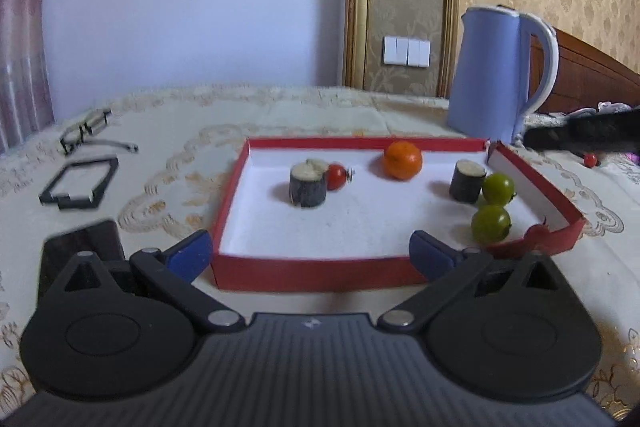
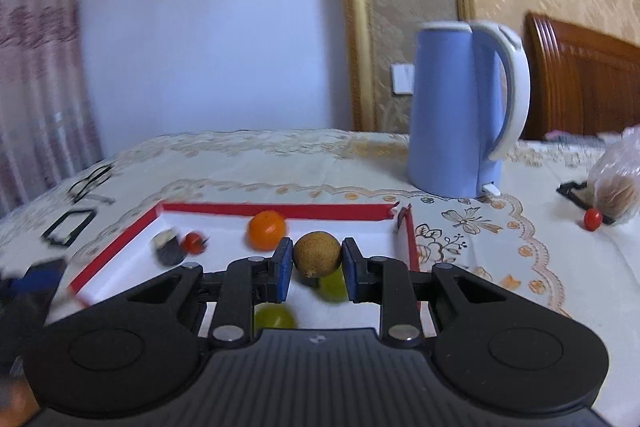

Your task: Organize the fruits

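We see a shallow red box with a white floor on the table, its right wall bent outward and its far right corner split open. Our left gripper hangs at the box's near edge with its jaws spread wide and nothing between them; one blue pad sits outside the near left corner, the other over the near wall.

Inside the box, a dark stub stands left of centre, touching a red cherry tomato. An orange lies near the far wall. A second stub stands to the right, with two green fruits just beside it, near the bent wall. The middle and near left of the floor lie bare.

Our right gripper has its jaws clamped on a round brown fruit, held above the right part of the box.

A blue kettle stands beyond the far right corner. A loose red tomato lies far right beside a plastic bag.
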The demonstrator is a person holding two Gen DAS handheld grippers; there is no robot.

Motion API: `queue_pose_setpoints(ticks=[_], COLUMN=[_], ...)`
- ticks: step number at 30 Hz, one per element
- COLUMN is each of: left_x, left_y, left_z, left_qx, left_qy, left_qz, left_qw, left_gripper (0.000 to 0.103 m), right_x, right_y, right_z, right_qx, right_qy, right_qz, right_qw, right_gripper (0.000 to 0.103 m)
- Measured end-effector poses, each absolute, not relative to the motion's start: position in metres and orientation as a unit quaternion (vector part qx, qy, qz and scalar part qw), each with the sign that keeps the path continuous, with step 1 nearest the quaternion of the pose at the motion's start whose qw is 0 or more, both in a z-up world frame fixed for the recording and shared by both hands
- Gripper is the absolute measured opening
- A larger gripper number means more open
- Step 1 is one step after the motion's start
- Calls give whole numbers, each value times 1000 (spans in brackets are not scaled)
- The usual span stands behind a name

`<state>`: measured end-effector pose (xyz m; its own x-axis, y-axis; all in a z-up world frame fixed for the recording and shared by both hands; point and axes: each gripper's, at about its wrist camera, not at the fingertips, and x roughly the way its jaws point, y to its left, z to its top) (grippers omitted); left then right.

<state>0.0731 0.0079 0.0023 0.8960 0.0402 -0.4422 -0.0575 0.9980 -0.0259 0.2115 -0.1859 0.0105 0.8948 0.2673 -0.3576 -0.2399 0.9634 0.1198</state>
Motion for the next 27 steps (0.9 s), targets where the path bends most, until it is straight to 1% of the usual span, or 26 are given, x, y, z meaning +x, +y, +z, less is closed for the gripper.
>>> queue_pose_setpoints(ticks=[3, 4, 5, 6, 7, 10, 14, 17, 21, 23, 27], left_x=[75, 76, 76, 76, 77, 81, 84, 84, 84, 84, 83], left_y=[16, 20, 23, 25, 27, 33, 37, 39, 39, 38, 37], left_z=[2, 1, 1, 1, 1, -1, -3, -4, -4, -4, -4], left_qx=[-45, -57, -66, -74, -81, -100, -115, -121, -125, -122, -119], left_qy=[235, 238, 239, 239, 240, 252, 263, 265, 266, 267, 265], left_qz=[13, 10, 9, 10, 8, 5, 5, 2, 1, 1, 1], left_qw=[971, 970, 969, 968, 967, 963, 958, 957, 956, 956, 957], left_gripper=[103, 103, 103, 103, 103, 103, 103, 103, 103, 103, 103], right_x=[246, 256, 267, 271, 271, 238, 163, 121, 110, 111, 118], right_y=[-186, -185, -183, -182, -179, -181, -179, -172, -155, -145, -131], right_z=[8, 5, 1, -2, -5, -5, -5, -20, -40, -44, -47], right_qx=[41, 37, 28, 18, 5, 3, -23, -46, -81, -110, -133], right_qy=[202, 212, 229, 242, 248, 226, 170, 166, 189, 192, 197], right_qz=[94, 88, 79, 69, 60, 78, 102, 122, 151, 157, 175], right_qw=[974, 973, 970, 968, 967, 971, 980, 977, 967, 962, 955], right_gripper=[26, 30, 35, 52, 60, 60, 60, 60, 60, 59, 59])
